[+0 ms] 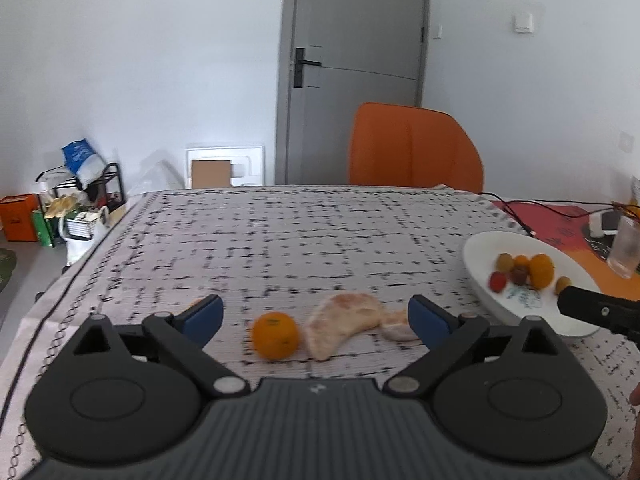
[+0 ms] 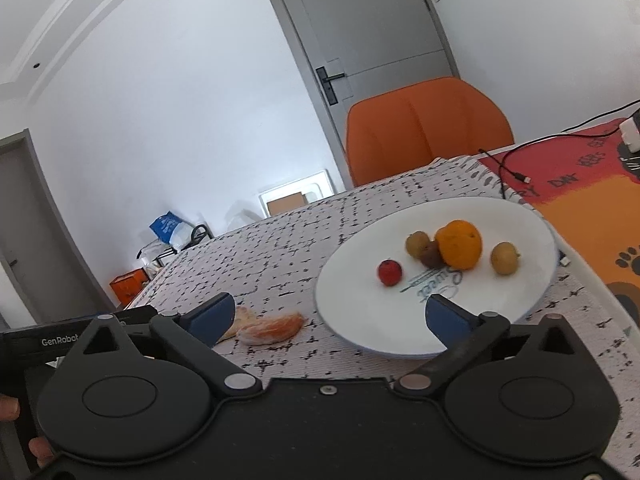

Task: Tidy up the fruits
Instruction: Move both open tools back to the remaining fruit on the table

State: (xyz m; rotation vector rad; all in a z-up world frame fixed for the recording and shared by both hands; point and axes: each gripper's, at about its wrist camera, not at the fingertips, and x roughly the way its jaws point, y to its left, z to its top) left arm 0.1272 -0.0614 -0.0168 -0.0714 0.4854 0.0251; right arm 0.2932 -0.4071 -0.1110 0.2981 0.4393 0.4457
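- Orange and dimpled, a small round mandarin sits on the tablecloth between the spread blue-padded fingers of the left gripper, touching neither.
- Just beside it on its right lies a pale, curved piece of peeled citrus, soft and matte, with a smaller scrap beyond it.
- A smooth, glossy white plate with printed lettering holds a bigger orange, a red round fruit, two yellow-green ones and a darker brown one.
- The right gripper hangs over the plate's near rim, its jaws wide apart with nothing between them; the left one is equally wide.
- The tablecloth is a woven off-white fabric with broken black grid lines; a red and orange printed mat lies at the right with a black cable.
- Behind the table stand an orange padded chair, a grey door and plain white walls.
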